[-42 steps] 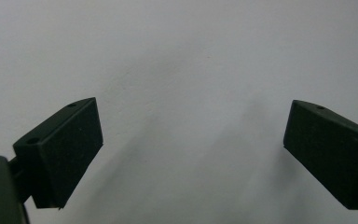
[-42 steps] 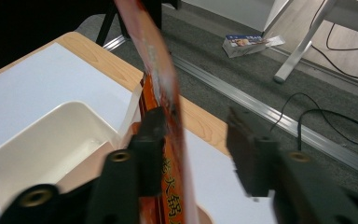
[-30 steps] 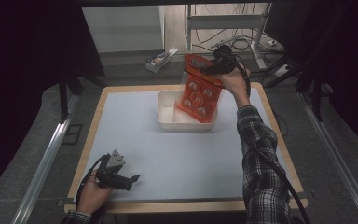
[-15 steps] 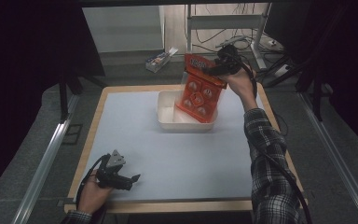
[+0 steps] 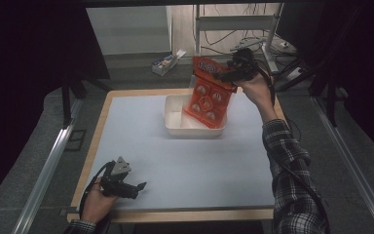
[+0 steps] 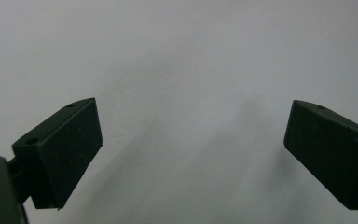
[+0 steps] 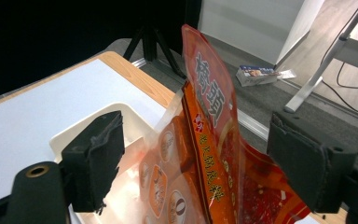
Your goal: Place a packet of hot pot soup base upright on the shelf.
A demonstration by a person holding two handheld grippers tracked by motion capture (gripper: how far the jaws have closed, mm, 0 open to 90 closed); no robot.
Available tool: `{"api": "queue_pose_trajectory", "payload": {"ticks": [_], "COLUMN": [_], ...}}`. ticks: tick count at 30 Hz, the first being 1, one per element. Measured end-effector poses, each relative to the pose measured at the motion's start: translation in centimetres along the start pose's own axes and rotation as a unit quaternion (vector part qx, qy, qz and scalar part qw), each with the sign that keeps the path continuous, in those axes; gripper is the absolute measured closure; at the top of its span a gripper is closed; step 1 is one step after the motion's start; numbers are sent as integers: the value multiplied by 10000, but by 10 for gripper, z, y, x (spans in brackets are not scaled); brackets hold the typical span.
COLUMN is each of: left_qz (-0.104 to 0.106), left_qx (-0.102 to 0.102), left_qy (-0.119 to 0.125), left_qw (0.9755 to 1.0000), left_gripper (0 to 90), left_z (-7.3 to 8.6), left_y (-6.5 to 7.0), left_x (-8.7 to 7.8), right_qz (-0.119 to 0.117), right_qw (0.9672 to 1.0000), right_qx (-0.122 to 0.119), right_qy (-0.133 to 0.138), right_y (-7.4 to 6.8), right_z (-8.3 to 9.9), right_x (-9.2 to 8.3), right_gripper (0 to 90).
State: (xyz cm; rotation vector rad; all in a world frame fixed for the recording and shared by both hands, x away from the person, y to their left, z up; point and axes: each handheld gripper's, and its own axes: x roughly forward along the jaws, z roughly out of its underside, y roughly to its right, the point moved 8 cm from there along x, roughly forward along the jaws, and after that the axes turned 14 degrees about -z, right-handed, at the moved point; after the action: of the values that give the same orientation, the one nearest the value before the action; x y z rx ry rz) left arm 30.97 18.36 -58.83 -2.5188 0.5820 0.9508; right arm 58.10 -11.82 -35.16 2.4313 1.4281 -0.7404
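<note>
High view is showing the right gripper (image 5: 229, 73) raised at about one o'clock over the far part of the tabletop (image 5: 185, 161), with an orange snack bag (image 5: 208, 95) hanging beneath it, its lower end dipping into a white tray (image 5: 175, 119) sitting at twelve o'clock on the pale mat. In the right gripper view the jaws are standing wide apart, and the bag (image 7: 209, 154) is rising upright between them without touching either pad, so whether anything is pinching it I cannot tell. The tray's rim (image 7: 93, 123) is showing behind the left-hand jaw. The left gripper (image 5: 135, 187) is resting at seven o'clock near the front edge, held in a hand (image 5: 97, 202), well apart from the tray. In the left gripper view its jaws are gaping wide over bare mat, holding nothing. Beyond the tabletop, at eleven o'clock on the floor, a small carton (image 5: 168, 61) is lying near a metal stand leg (image 5: 272, 34) and loose cables (image 5: 224, 46).
</note>
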Motion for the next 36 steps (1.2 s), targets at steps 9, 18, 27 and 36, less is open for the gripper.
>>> {"api": "queue_pose_trajectory", "payload": {"ticks": [9, 18, 27, 36], "left_qz": [-13, -26, -37, -35], "left_qx": [23, 38, 53, 81], "left_qy": [-9, -19, -7, -10], "left_qw": [10000, 10000, 10000, 10000], "left_gripper": [42, 42, 43, 43], "left_z": [0, 1, 1, 0], "left_y": [0, 0, 1, 2], "left_x": [0, 0, 0, 0], "right_qz": [-163, -264, -251, -251], "right_qw": [9998, 9994, 9996, 9997], "right_qx": [-73, -144, -52, -8], "right_qy": [44, 158, 152, 81], "right_y": [-15, -26, -29, -32], "right_z": [3, 7, 10, 26], "right_x": [-5, -11, -25, -37], "right_gripper": [172, 169, 154, 148]}}
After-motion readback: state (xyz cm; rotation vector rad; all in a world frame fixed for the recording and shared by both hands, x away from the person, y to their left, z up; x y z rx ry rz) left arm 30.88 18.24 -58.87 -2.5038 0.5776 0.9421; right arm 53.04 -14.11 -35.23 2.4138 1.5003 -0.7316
